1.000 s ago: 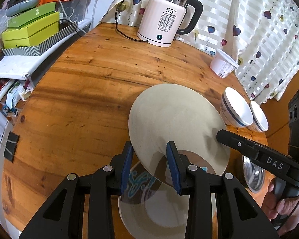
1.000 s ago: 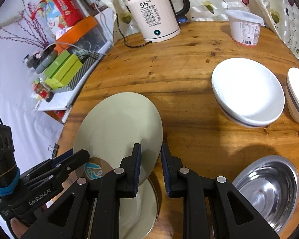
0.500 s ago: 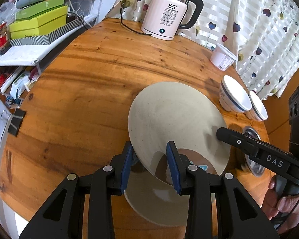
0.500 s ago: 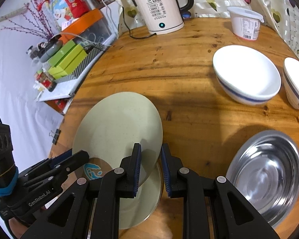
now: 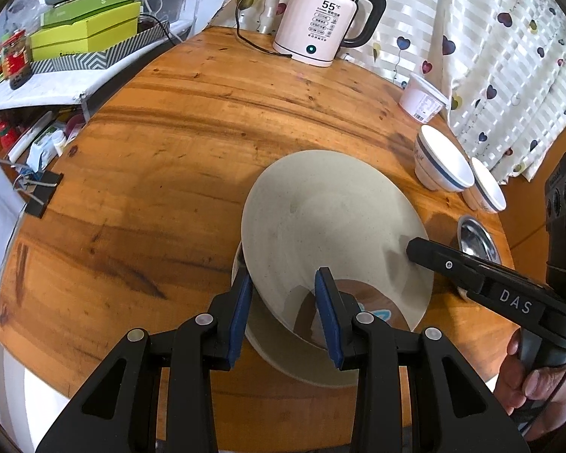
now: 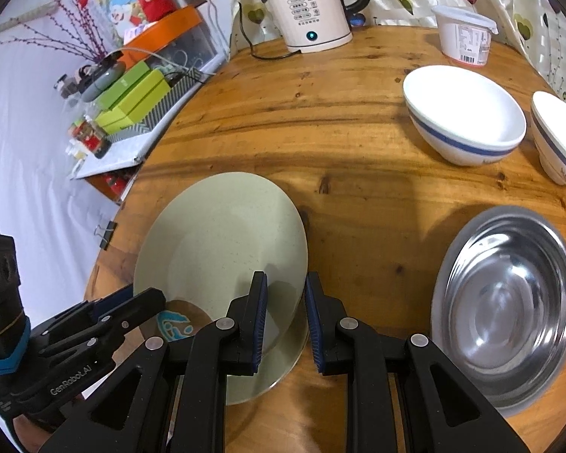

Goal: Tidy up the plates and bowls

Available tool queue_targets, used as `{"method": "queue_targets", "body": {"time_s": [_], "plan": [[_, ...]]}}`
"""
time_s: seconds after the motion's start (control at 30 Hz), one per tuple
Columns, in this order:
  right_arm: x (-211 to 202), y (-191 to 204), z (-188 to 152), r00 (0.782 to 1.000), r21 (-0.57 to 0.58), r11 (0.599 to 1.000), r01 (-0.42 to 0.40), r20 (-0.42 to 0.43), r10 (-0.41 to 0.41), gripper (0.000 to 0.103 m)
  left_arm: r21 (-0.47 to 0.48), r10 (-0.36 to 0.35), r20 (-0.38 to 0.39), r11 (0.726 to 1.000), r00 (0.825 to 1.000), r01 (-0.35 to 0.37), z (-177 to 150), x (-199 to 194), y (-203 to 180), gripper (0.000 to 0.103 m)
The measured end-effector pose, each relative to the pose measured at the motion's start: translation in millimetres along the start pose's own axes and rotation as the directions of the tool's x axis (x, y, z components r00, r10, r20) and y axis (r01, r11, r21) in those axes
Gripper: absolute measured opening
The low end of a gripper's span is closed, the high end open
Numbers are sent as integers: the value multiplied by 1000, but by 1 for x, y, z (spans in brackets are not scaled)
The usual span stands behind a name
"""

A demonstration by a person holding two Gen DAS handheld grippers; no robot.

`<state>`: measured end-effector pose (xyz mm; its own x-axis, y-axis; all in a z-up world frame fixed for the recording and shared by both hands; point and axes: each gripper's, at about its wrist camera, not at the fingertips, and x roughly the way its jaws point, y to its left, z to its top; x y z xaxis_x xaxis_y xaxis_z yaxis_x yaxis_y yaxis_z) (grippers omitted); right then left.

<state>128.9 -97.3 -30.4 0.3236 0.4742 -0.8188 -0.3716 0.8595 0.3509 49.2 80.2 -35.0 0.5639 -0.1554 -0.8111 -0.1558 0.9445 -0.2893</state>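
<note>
Both grippers hold one beige plate (image 5: 332, 226), tilted, just above a second beige plate (image 5: 294, 355) lying on the round wooden table (image 5: 169, 173). My left gripper (image 5: 283, 313) is shut on the upper plate's near rim. My right gripper (image 6: 283, 317) is shut on the same plate (image 6: 219, 253) at its right rim; it shows in the left wrist view (image 5: 471, 275) too. The lower plate (image 6: 268, 377) peeks out beneath. Two white bowls with a blue band (image 6: 464, 117) (image 6: 558, 139) and a steel bowl (image 6: 509, 305) sit to the right.
A pink-white electric kettle (image 5: 320, 22) with its cord stands at the table's far edge, a white lidded tub (image 5: 420, 98) right of it. Green boxes (image 5: 83, 34) and clutter fill a shelf at the left. A heart-print curtain (image 5: 509, 37) hangs behind.
Both grippers have drawn back and lowered with the upper plate. It now sits closer over the lower plate, covering more of it. The bowls have not moved.
</note>
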Motion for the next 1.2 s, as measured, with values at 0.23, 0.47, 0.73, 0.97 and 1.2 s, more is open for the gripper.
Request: {"method": "queue_targets", "body": {"time_s": [0.23,0.47,0.73,0.97,1.2], "plan": [[-1,1,-7,1000,-7,1000,4,-2,-4,20,-1,8,-2,1000,1000,-8,-8,-2,-2,36],[1,1,-12,1000,-13,1000,8,-8,-8,20,1,13,0,1000,1000,-13,-13,-4,-5,36],[4,3,-14,1000,-37,999,26,-10,-27,21,5,26,4,1000,1000,-26,-18,-6,-7,36],[5,3,-15,999,-51,998,35,-7,-35,21,15,37,6,999,999,-37,-19,-6,-9,36],[5,7,-16,999,-74,996,47,-3,-47,22,16,38,9,999,999,-38,-19,-6,-9,36]]}}
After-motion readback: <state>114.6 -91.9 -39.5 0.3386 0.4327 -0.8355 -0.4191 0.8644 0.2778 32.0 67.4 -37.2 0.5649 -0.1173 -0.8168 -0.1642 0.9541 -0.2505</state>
